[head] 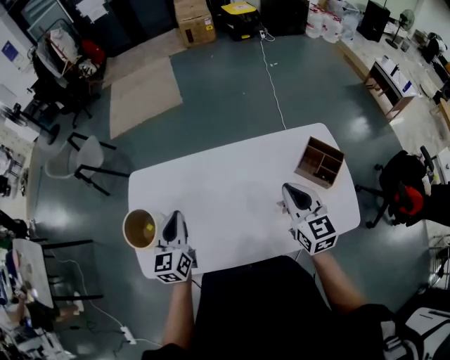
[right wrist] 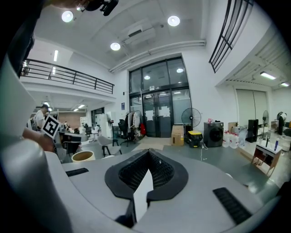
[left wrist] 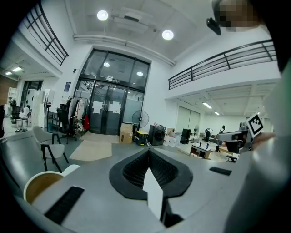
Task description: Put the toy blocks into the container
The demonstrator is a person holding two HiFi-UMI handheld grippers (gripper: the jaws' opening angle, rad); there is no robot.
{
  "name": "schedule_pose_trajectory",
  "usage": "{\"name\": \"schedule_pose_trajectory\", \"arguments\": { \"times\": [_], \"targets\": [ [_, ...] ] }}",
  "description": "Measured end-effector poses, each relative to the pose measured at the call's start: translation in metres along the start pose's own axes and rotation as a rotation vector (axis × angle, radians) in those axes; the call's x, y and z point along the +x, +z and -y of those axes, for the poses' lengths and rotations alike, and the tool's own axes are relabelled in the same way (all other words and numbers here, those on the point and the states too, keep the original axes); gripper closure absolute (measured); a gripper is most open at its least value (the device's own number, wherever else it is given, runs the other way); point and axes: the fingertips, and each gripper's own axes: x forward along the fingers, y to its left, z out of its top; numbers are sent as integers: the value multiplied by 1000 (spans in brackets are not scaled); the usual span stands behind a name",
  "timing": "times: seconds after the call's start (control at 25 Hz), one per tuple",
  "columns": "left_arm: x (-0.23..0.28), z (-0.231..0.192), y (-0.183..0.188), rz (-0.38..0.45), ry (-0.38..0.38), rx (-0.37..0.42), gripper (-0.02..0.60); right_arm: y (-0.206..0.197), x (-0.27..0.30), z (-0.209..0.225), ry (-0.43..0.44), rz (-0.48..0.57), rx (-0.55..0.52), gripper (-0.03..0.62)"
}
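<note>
A round tan container (head: 128, 227) stands at the left edge of the white table (head: 225, 179), with something yellow (head: 148, 229) lying inside it. I see no loose toy blocks on the tabletop. My left gripper (head: 175, 214) rests just right of the container, jaws shut with nothing between them. In the left gripper view the shut left gripper (left wrist: 148, 152) points away over the room, and the container's rim (left wrist: 38, 185) shows at lower left. My right gripper (head: 287, 188) sits near the table's right front, also shut and empty. The right gripper view shows the shut right gripper (right wrist: 148, 153) and the container (right wrist: 82, 156) far left.
A wooden box with compartments (head: 320, 162) sits at the table's far right corner. Chairs (head: 84, 160) stand on the floor to the left, and an office chair (head: 402, 190) to the right. Cardboard boxes (head: 194, 20) line the far wall.
</note>
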Motion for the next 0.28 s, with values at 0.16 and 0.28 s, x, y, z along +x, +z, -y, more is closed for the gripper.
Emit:
{"name": "schedule_pose_trajectory", "arguments": {
  "times": [0.16, 0.28],
  "targets": [
    [4, -6, 1, -7, -12, 4, 577, -1, 4, -5, -11, -13, -4, 595],
    [7, -11, -1, -12, -23, 8, 577, 0, 8, -9, -19, -15, -9, 595]
  ]
}}
